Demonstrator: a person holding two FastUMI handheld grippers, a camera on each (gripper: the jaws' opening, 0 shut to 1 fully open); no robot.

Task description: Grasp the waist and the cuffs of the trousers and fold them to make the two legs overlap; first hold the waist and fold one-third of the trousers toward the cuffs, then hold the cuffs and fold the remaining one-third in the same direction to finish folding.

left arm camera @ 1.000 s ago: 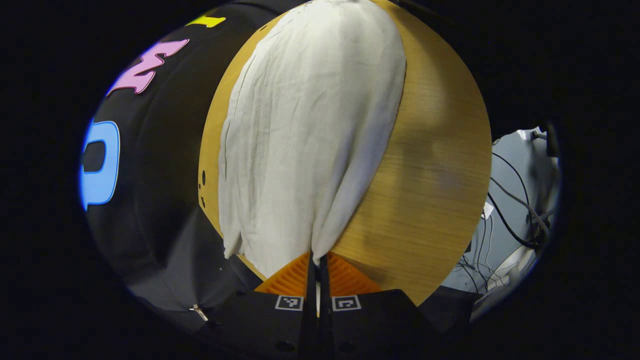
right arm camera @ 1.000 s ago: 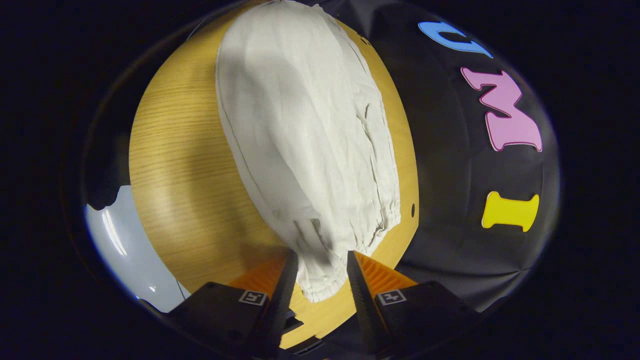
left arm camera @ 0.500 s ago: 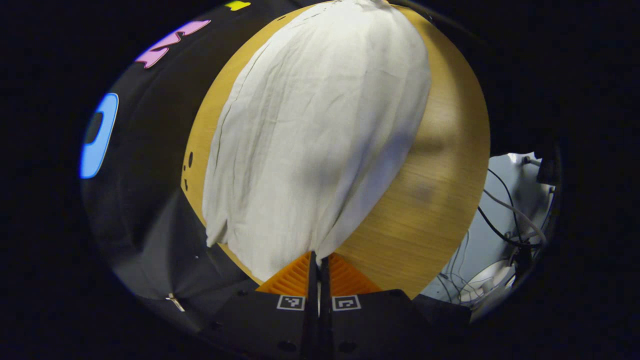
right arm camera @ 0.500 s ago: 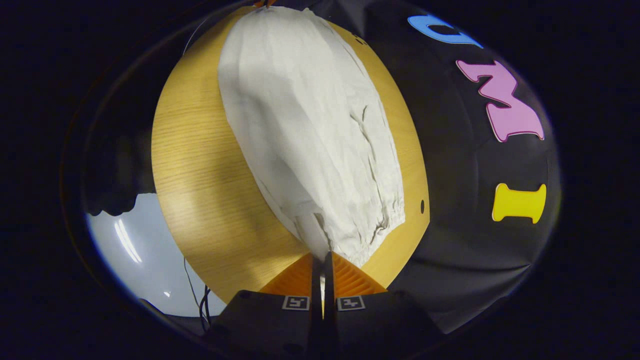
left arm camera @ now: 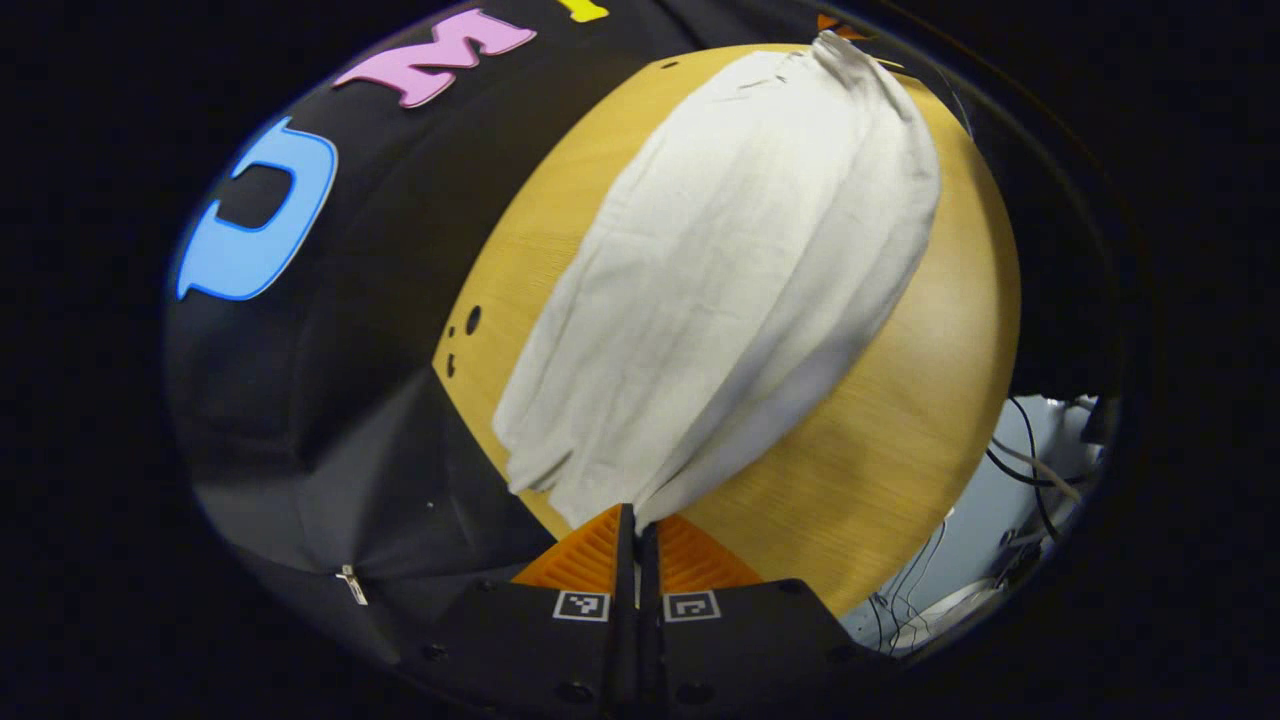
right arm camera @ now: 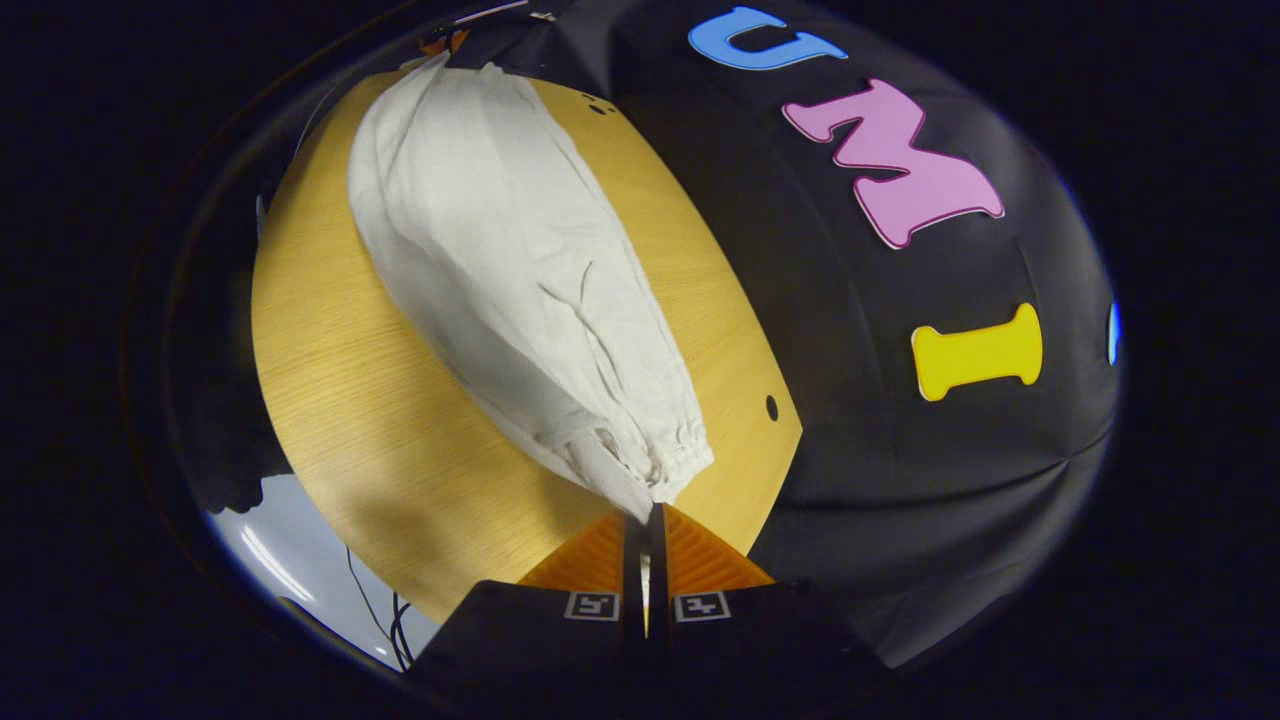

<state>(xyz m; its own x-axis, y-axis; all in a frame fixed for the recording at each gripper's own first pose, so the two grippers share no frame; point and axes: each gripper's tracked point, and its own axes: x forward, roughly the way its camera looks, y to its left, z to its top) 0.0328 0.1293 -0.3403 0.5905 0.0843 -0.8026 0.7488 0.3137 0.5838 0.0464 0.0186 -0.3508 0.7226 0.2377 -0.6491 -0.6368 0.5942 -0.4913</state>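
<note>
No readable brand text; just small square marker tags on both grippers. Left gripper [left arm camera: 636, 520] jaws pinched fully together on a trousers [left arm camera: 740, 280] edge, cloth fanning away ahead of them over the tabletop [left arm camera: 900, 450]. Right gripper [right arm camera: 648, 522] jaws likewise clamped on the gathered cuff [right arm camera: 665, 465]. Cables [left arm camera: 1030, 470] on the floor right of the left jaws, past the tabletop edge.

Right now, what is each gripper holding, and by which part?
Both hold the white trousers. The left gripper is shut on one end's edge; the right gripper pinches the opposite, gathered elastic end.
</note>
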